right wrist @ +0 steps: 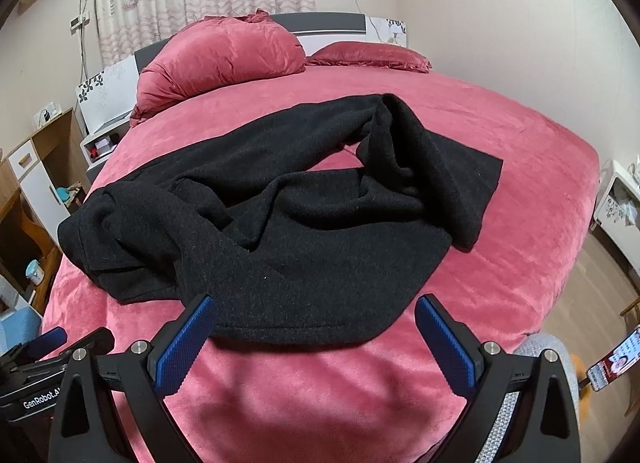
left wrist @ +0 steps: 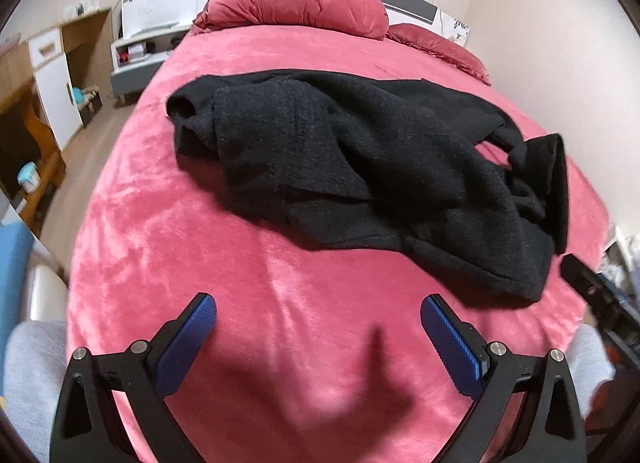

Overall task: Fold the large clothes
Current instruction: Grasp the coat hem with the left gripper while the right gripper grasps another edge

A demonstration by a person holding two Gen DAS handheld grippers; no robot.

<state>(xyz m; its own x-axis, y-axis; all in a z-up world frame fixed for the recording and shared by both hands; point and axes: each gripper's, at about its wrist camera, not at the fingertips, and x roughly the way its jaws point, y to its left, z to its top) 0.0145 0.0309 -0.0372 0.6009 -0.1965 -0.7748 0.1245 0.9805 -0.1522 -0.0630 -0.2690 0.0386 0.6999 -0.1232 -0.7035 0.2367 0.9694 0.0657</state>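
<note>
While the black coat (right wrist: 256, 231) lies crumpled on the pink bed (right wrist: 520, 263), both the left gripper (left wrist: 318, 327) and right gripper (right wrist: 314, 329) hover near the coat's hem, jaws spread wide and empty. Best to pinch that hem at two well-separated points and spread the coat flat first. "GenRobot.AI" reads on the left gripper.

Pink bed (right wrist: 500, 247) under rumpled black coat (right wrist: 280, 223), pillows (right wrist: 224, 59)
</note>
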